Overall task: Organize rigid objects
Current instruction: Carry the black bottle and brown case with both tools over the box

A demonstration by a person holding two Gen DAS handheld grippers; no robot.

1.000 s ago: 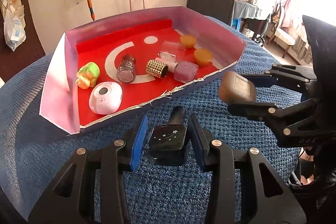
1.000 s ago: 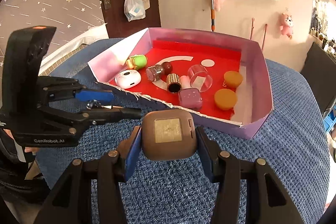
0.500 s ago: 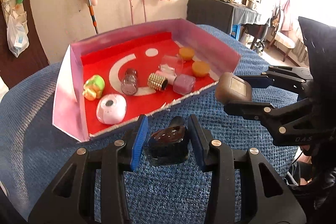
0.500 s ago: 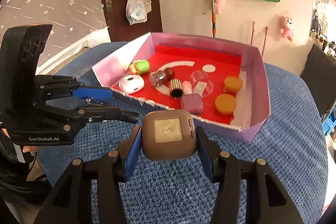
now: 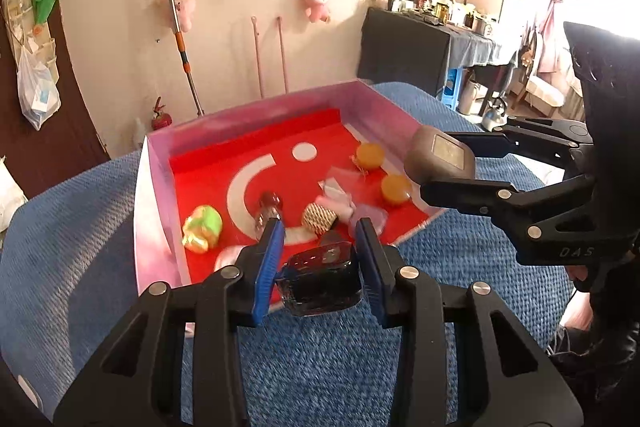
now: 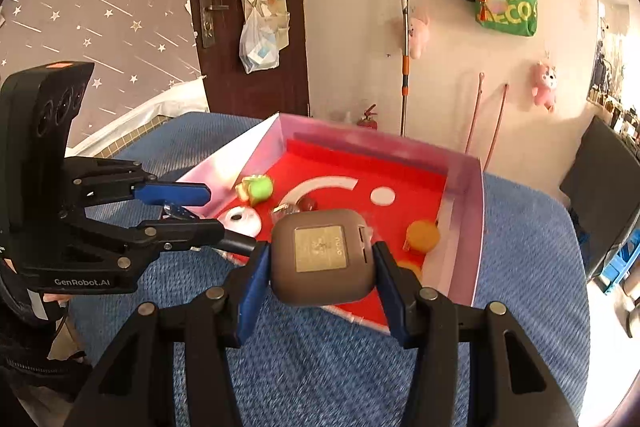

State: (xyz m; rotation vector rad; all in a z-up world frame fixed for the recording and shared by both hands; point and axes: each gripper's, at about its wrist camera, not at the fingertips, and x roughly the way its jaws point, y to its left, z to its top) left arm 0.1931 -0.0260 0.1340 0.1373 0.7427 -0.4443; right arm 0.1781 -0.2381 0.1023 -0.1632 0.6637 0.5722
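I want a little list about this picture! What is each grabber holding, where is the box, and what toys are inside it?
left gripper: shut on a dark glass bottle, held above the box's near edge
right gripper: shut on a brown case, also held up near the box
box: pink walls, red floor, sitting on the blue cloth
inside the box: green and yellow toy, gold studded cap, two orange round lids, white round gadget
hard to tell: other small items are blurry

Both wrist views close, low over blue desk (image 5: 80, 227), facing pink-walled box (image 5: 256, 115) from near edge; box (image 6: 476, 211) shared.
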